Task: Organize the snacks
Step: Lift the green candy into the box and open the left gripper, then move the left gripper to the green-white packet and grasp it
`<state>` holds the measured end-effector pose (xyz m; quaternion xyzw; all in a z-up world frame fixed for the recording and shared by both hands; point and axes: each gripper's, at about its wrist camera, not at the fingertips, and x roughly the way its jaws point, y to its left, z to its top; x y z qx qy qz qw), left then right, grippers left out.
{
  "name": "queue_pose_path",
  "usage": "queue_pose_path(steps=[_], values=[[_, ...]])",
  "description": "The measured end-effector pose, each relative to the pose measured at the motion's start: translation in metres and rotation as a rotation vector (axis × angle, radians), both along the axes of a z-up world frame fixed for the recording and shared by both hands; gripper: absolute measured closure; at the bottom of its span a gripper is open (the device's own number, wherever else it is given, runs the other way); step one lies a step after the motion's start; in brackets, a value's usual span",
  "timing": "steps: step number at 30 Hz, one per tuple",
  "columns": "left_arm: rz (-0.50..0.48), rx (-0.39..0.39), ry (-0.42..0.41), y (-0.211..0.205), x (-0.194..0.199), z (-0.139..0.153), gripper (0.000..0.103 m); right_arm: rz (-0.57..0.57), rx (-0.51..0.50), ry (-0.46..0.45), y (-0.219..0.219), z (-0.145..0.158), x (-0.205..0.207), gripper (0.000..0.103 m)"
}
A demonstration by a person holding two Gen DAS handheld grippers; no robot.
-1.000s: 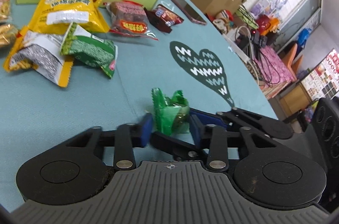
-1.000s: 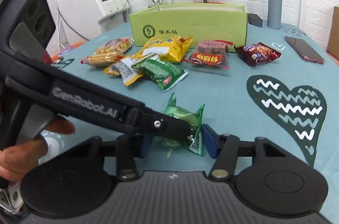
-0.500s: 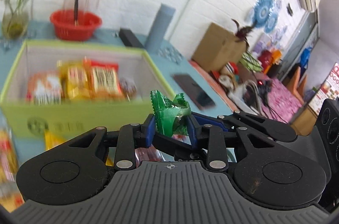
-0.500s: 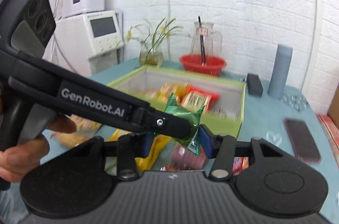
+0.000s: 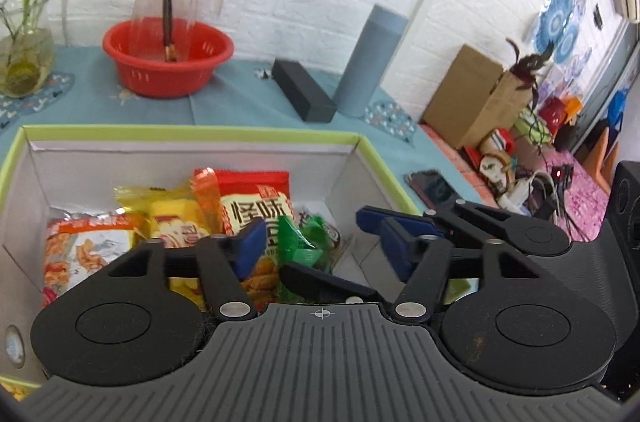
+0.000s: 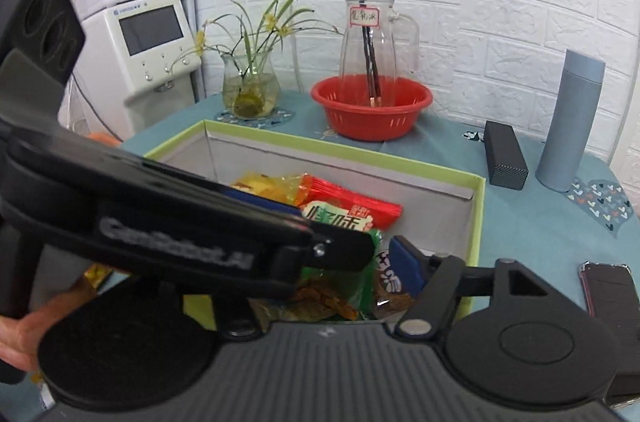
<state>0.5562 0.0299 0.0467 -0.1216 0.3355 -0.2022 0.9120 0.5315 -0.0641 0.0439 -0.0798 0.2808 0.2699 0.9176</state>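
Green, crinkled and foil-wrapped, the small snack (image 5: 298, 246) sits inside the green-rimmed box (image 5: 192, 133), touching neither blue pad. Left gripper (image 5: 320, 242) hangs over the box with its jaws spread wide, holding nothing. Right gripper (image 6: 384, 270) has one pad showing; the other is hidden, so how far its jaws stand apart cannot be told. At 10 o'clock from the snack lies a red packet (image 5: 248, 194); at 11 o'clock, on the table (image 5: 240, 102), a red basket (image 5: 168, 62).
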Motion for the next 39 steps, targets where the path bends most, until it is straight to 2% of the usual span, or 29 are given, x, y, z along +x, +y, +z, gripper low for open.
queue_pose_path(steps=[3,6,9,13,16,19,21,22,25,27,33,39], values=[[0.007,-0.035,-0.059,0.009,-0.022,0.022,0.051,-0.009,0.022,-0.058,-0.008,0.02,-0.02,0.024],[-0.001,-0.076,-0.141,0.017,-0.057,0.052,0.046,-0.015,0.033,-0.162,-0.019,0.047,-0.059,0.008],[-0.008,-0.08,-0.209,0.021,-0.097,0.069,0.039,0.02,0.044,-0.204,-0.024,0.058,-0.102,0.009],[-0.021,-0.072,-0.207,0.024,-0.145,0.059,0.036,0.085,0.038,-0.151,-0.019,0.036,-0.15,0.009],[-0.019,-0.052,-0.132,0.027,-0.173,0.025,0.035,0.152,0.009,-0.053,-0.005,-0.002,-0.175,0.009],[-0.011,-0.037,-0.017,0.032,-0.184,-0.016,0.042,0.19,-0.068,0.022,0.013,-0.037,-0.185,0.009],[-0.002,-0.049,0.063,0.034,-0.182,-0.037,0.066,0.2,-0.102,0.028,0.022,-0.05,-0.185,0.009],[-0.006,-0.054,0.097,0.036,-0.18,-0.046,0.083,0.206,-0.106,0.029,0.026,-0.053,-0.184,0.01],[0.001,-0.037,0.125,0.035,-0.173,-0.057,0.092,0.232,-0.126,0.046,0.037,-0.061,-0.175,0.009],[-0.002,-0.022,0.12,0.034,-0.173,-0.059,0.094,0.232,-0.154,0.053,0.042,-0.065,-0.171,0.009],[-0.05,-0.005,0.122,0.026,-0.179,-0.062,0.094,0.188,-0.146,0.103,0.032,-0.061,-0.185,0.01],[-0.123,0.034,0.098,-0.001,-0.201,-0.064,0.093,0.102,-0.055,0.154,0.006,-0.065,-0.234,0.01]])
